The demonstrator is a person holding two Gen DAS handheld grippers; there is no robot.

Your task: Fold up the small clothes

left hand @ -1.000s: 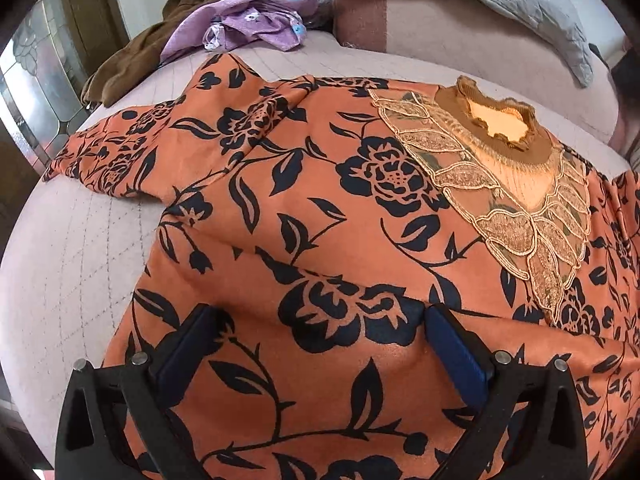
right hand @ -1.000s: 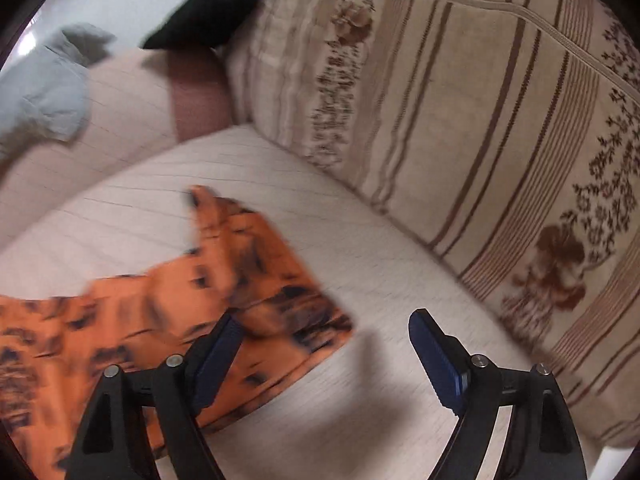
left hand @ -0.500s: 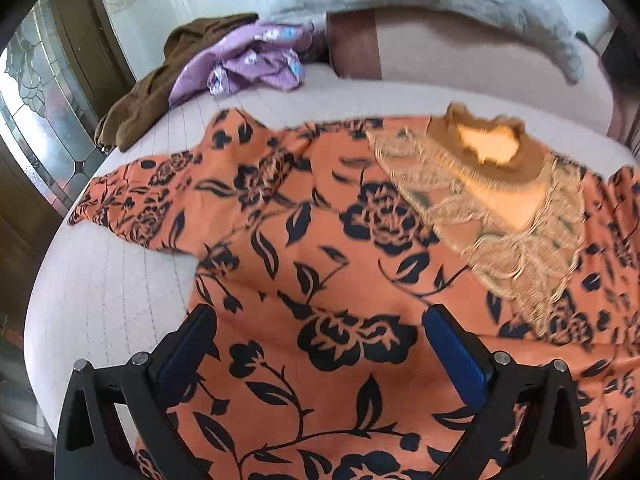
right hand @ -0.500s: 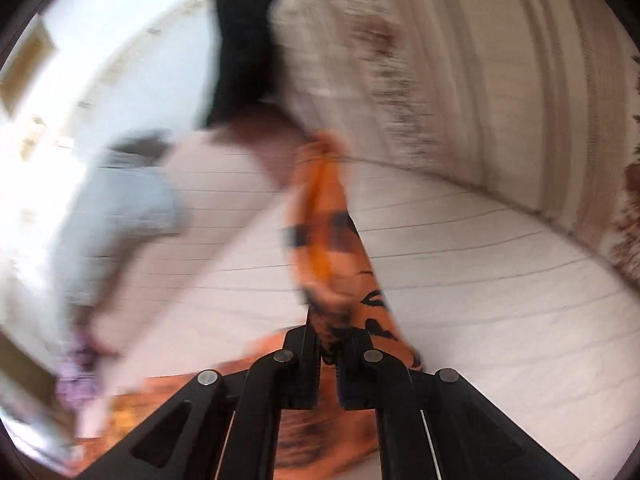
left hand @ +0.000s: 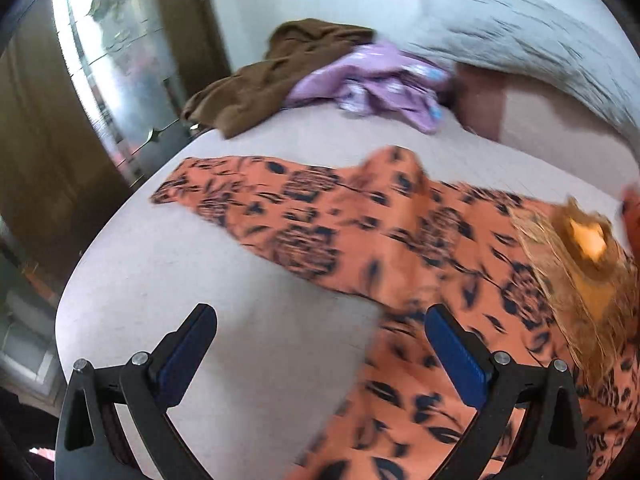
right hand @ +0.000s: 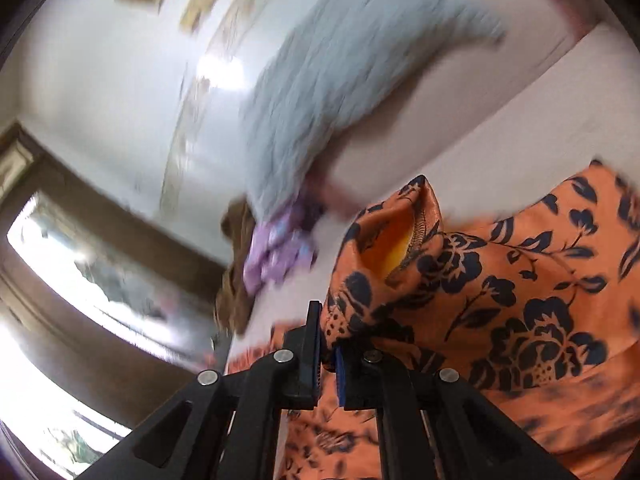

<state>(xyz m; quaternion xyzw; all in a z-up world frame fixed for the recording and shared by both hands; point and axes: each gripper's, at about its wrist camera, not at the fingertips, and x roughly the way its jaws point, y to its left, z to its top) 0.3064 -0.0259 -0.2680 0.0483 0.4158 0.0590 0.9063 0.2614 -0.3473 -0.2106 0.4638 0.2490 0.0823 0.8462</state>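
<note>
An orange top with a dark floral print (left hand: pixel 400 248) lies spread on the pale quilted bed (left hand: pixel 248 344); its lace neckline (left hand: pixel 580 248) is at the right and one sleeve (left hand: pixel 248 192) reaches out to the left. My left gripper (left hand: pixel 320 344) hovers open above the top's left edge, nothing between its blue pads. My right gripper (right hand: pixel 328 340) is shut on a sleeve of the orange top (right hand: pixel 400 264), which it holds lifted over the garment's body (right hand: pixel 540 312).
A brown garment (left hand: pixel 260 92) and a purple one (left hand: pixel 372 84) are heaped at the far end of the bed. A grey quilted pillow (left hand: pixel 520 36) leans on the pink headboard. A mirrored wooden door (left hand: pixel 100 92) stands at the left past the bed's edge.
My right gripper closed on the sleeve end, lifted it and swung it across over the top. My left gripper moved up and left, from over the top's body to its left edge.
</note>
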